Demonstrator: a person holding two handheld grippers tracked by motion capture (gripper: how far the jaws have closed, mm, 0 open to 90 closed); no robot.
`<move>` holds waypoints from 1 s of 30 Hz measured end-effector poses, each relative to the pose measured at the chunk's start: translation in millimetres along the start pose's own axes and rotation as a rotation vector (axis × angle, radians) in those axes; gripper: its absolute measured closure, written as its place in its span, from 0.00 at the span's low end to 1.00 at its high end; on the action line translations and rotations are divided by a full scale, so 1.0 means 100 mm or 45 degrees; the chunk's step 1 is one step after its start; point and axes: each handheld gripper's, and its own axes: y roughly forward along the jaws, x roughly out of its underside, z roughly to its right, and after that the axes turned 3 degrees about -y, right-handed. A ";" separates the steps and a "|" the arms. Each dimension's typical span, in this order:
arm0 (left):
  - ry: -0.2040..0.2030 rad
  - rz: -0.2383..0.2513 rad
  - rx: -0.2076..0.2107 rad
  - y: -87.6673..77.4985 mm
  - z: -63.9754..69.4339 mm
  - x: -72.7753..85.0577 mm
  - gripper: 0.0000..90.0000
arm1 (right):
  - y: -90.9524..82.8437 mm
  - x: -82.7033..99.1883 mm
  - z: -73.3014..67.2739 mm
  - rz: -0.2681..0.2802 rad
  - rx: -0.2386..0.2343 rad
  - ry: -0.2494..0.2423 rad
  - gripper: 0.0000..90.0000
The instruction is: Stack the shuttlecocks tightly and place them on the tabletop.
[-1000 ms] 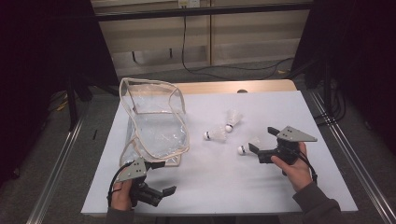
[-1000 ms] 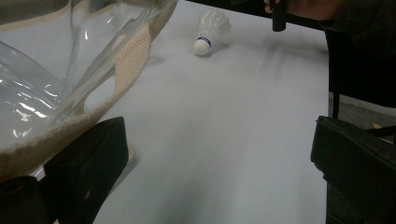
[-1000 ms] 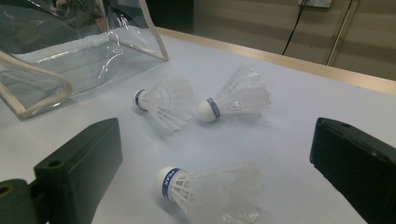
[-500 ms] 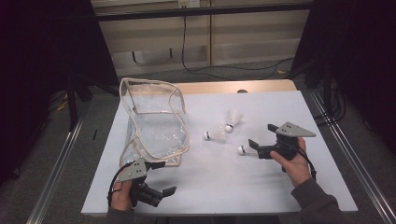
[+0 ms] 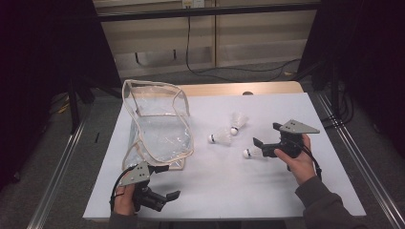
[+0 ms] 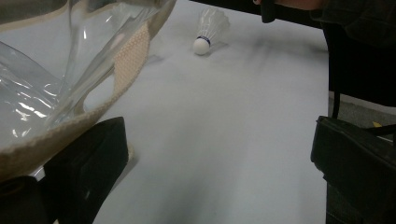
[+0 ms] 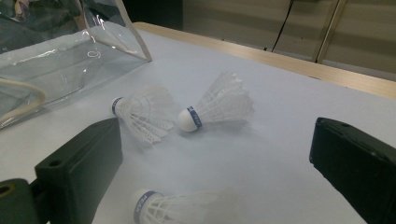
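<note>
Your right gripper (image 5: 261, 145) is wide open around the nearest shuttlecock (image 5: 251, 152), which lies well to the right of the clear bag (image 5: 157, 124). Squeeze too hard and you may crush its feathers. Your left gripper (image 5: 162, 183), open, waits just below the bag.

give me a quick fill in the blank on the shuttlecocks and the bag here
1. The number of shuttlecocks on the table is ____.
2. The nearest shuttlecock lies between the open jaws of the ____ gripper.
3. The clear bag holds ____ shuttlecocks.
4. The left gripper is ____.

Missing words: three; right; no; open
</note>
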 end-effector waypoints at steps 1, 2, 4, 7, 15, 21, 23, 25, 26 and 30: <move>0.000 0.000 0.000 0.00 0.00 0.00 0.05 | 0.01 -0.01 0.00 0.000 -0.001 0.001 0.03; -0.002 0.002 0.000 0.00 0.00 0.00 0.05 | 0.01 -0.01 0.01 0.001 0.001 0.004 0.03; 0.001 0.001 0.001 0.00 0.00 0.00 0.05 | 0.02 -0.01 0.01 -0.001 -0.001 0.007 0.03; 0.001 0.001 0.001 0.00 0.00 0.00 0.05 | 0.03 -0.01 0.02 -0.004 0.000 0.007 0.03; 0.001 0.000 0.001 0.00 0.00 0.00 0.05 | 0.08 0.00 0.07 -0.023 0.014 0.019 0.03; 0.001 0.001 0.000 0.00 0.00 0.00 0.05 | 0.12 -0.06 0.09 -0.033 0.015 0.015 0.03; 0.003 -0.001 0.000 0.00 0.00 0.00 0.05 | 0.14 -0.09 0.10 -0.034 0.015 0.011 0.02; 0.004 0.000 0.000 0.00 0.00 0.00 0.05 | 0.16 -0.12 0.11 -0.043 0.016 0.013 0.02; 0.002 0.001 0.001 0.00 0.00 0.01 0.05 | 0.17 -0.13 0.11 -0.046 0.016 0.011 0.02; 0.007 -0.003 -0.001 0.00 -0.01 0.01 0.05 | 0.22 -0.17 0.15 -0.051 0.012 0.034 0.03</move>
